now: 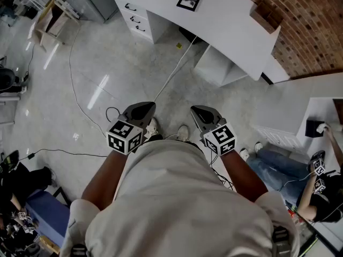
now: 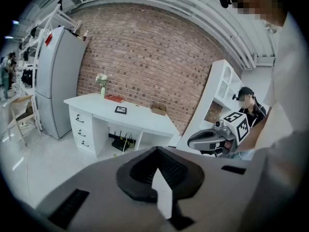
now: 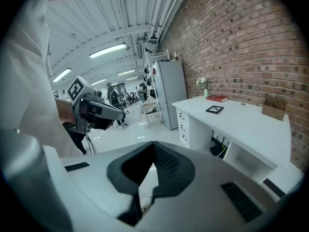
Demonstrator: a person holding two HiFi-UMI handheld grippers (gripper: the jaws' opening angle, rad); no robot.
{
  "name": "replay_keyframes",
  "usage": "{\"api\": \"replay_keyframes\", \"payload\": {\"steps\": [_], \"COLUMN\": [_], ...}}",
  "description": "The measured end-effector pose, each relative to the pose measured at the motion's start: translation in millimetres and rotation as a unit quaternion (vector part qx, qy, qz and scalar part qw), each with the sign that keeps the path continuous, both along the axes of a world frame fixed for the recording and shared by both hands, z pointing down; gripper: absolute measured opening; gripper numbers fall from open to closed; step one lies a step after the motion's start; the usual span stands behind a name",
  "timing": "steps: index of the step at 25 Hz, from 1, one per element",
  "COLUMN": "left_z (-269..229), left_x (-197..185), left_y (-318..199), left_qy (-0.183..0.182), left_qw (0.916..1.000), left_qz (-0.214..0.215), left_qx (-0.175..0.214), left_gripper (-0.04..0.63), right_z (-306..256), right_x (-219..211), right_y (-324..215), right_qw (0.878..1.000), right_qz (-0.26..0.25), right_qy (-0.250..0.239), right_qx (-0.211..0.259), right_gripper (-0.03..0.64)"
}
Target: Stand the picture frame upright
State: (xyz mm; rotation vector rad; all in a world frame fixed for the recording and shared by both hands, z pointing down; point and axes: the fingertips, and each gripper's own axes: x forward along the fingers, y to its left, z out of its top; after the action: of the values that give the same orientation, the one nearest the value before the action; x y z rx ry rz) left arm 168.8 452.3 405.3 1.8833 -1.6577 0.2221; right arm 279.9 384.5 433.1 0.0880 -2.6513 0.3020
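The picture frame (image 1: pixel 188 0) is small and black and lies flat on the white desk (image 1: pixel 236 25), far ahead of both grippers. It also shows as a dark square in the left gripper view (image 2: pixel 120 110) and the right gripper view (image 3: pixel 214 109). My left gripper (image 1: pixel 140 110) and right gripper (image 1: pixel 202 114) are held side by side over the floor, close to my body. Both are shut with nothing between the jaws. Each gripper camera sees its own closed jaws, the left gripper (image 2: pixel 157 153) and the right gripper (image 3: pixel 153 148), with the other gripper beside it.
On the desk stand a red book (image 3: pixel 217 98), a flower vase (image 2: pixel 102 83) and a cardboard box (image 1: pixel 266 16). A grey fridge (image 2: pixel 55 81) is left of the desk. Cables (image 1: pixel 80 106) trail over the floor. A person (image 1: pixel 321 189) sits at the right by a white shelf.
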Motion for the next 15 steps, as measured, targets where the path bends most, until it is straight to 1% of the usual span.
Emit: {"api": "replay_keyframes", "payload": {"steps": [8,13,14,15], "left_z": [2,4,5,6], "left_x": [-44,-79,-86,-92], "left_y": [30,41,41,41], "left_qy": [-0.002,-0.007,-0.009,-0.010], "left_qw": [1.0000,0.9999,0.9999,0.9999], "left_qz": [-0.005,-0.006,-0.006,-0.005], "left_qx": [0.001,0.010,0.010,0.010], "left_gripper": [-0.005,-0.005,0.003,0.056], "right_z": [-2,-9,-12,-14], "right_x": [-44,-76,-82,-87], "right_y": [20,22,21,19], "right_qw": [1.000,1.000,0.999,0.999], "right_qz": [-0.002,0.023,0.029,0.036], "right_qy": [0.007,-0.011,-0.018,-0.024], "right_qx": [0.001,0.002,0.004,0.007], "right_gripper": [0.003,0.003,0.014,0.057]}}
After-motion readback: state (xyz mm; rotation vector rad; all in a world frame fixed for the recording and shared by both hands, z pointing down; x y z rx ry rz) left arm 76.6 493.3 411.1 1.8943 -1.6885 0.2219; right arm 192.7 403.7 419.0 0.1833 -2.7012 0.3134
